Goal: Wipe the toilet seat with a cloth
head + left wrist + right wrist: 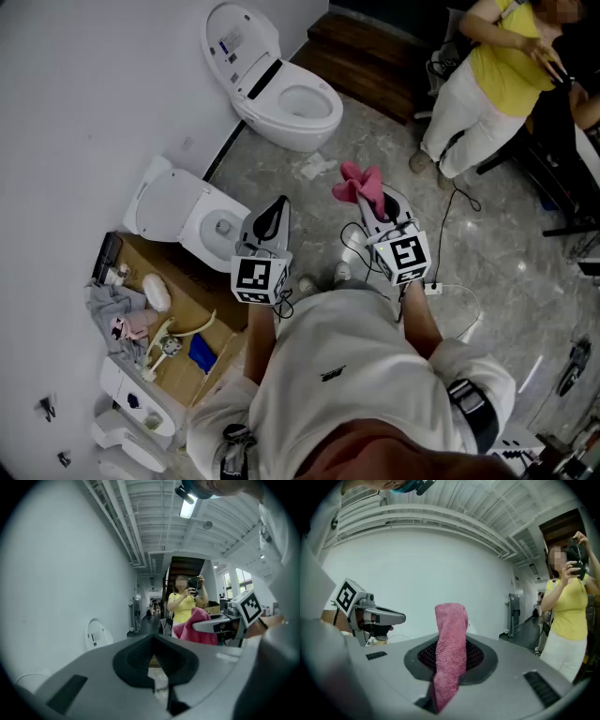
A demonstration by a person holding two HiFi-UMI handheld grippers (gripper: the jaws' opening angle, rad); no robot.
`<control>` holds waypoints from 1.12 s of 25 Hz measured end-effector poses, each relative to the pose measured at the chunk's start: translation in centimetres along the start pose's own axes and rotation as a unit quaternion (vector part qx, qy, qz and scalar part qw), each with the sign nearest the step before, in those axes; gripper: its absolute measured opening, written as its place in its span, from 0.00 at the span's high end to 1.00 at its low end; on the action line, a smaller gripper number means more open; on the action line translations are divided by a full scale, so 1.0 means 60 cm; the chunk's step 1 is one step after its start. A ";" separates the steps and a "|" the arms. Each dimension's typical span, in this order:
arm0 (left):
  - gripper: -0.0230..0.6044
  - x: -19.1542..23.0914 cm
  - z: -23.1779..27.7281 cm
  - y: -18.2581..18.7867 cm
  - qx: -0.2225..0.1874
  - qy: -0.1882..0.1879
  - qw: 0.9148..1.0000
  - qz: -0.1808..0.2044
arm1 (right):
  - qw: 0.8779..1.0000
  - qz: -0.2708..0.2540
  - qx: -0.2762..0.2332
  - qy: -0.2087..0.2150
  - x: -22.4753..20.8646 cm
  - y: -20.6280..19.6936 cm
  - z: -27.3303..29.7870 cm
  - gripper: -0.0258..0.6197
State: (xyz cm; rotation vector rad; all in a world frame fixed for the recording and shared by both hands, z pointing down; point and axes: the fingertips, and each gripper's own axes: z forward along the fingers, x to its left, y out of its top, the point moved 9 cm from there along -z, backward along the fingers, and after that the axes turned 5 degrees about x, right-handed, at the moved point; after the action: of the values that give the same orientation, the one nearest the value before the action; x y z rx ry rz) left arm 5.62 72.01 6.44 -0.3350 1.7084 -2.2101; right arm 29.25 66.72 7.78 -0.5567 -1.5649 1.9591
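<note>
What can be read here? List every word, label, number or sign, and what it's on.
None legible.
Toilet lid label: blue print, too small to read.
Shirt mark: too small to read.
Left marker cube, right marker cube: square patterns, no words.

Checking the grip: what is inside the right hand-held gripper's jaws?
A pink terry cloth, clamped in the right hand-held gripper and sticking out past its tips. The pinched part is hidden.

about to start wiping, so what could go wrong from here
1. The right gripper pinches only a narrow fold of the pink cloth; it might slip out when rubbed on the toilet seat.
2. White cables loop on the floor by the person's feet, a possible trip hazard.
</note>
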 end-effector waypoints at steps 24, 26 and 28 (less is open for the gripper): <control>0.95 0.076 0.215 0.028 0.009 -0.007 1.000 -0.012 | 1.000 0.008 0.025 -0.001 -0.145 0.004 0.173 0.88; 0.95 0.104 0.240 0.033 0.009 -0.013 1.000 -0.012 | 0.999 0.007 0.032 -0.004 -0.150 0.009 0.203 0.88; 0.95 0.133 0.265 0.038 0.009 -0.020 1.000 -0.011 | 0.999 0.009 0.038 -0.010 -0.158 0.013 0.233 0.88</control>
State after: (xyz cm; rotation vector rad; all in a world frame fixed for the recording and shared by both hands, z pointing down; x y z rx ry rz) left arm 4.58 54.18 8.15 -0.3935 1.6702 -2.2179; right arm 27.38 50.06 10.01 -0.5223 -1.4955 2.0343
